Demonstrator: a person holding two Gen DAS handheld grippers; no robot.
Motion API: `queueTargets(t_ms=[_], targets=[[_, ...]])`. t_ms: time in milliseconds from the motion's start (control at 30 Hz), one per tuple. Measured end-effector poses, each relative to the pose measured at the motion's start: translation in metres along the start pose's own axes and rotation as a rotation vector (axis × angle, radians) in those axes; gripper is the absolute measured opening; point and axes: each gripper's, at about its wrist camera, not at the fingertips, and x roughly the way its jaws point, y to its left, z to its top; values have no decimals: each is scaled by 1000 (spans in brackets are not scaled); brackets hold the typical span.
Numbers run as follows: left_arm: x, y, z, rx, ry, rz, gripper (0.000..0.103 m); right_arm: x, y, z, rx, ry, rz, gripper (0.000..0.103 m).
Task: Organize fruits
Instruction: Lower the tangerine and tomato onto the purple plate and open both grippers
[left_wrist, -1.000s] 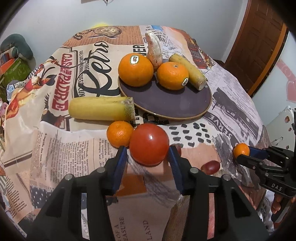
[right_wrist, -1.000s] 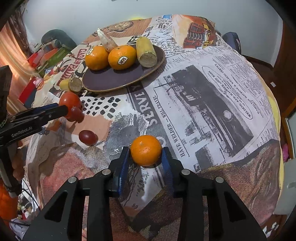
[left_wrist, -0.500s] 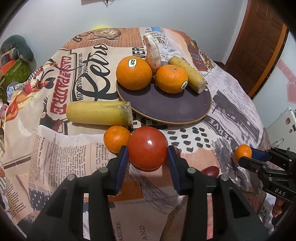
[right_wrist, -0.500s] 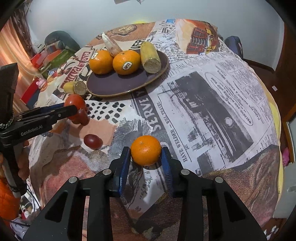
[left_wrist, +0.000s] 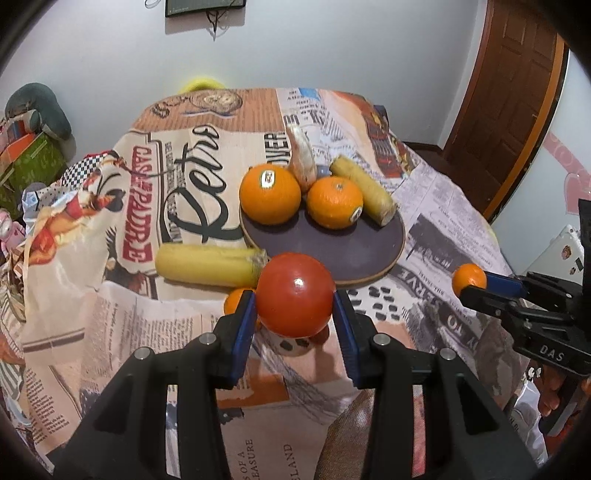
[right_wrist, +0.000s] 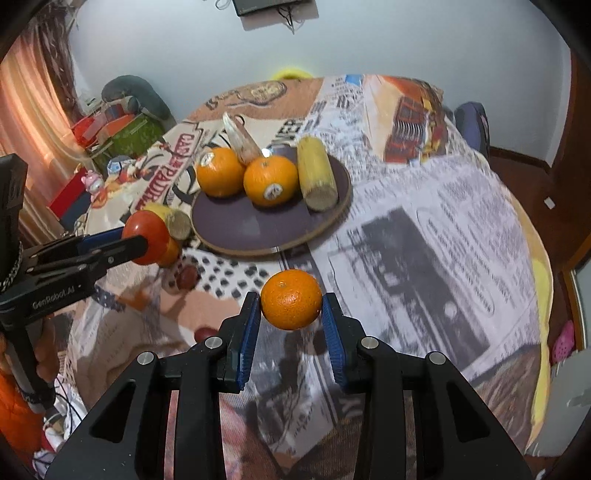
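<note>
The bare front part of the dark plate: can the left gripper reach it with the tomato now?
Probably yes: the left gripper holds the tomato just before the plate, whose near half is bare.

A glossy red tomato (left_wrist: 294, 294) hangs off the counter, pinched at both sides. A small mandarin (right_wrist: 291, 299) is likewise held aloft to the right. Two stickered oranges (left_wrist: 270, 193) sit on the far dark plate (left_wrist: 332, 247).

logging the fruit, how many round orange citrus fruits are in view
4: two round orange citrus fruits on the dark round plate, left and right; one in the right gripper; one half hidden behind the left gripper.
</note>
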Motion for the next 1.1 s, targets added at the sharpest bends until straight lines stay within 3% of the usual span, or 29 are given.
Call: queueTargets(t_ms=[433,1100], targets=[[15,4,32,-12,-29,-28,42,15,1,41,-27,-58,1,31],[73,2,47,20,23,-56,42,76,-5,52,-34,26,29,31]])
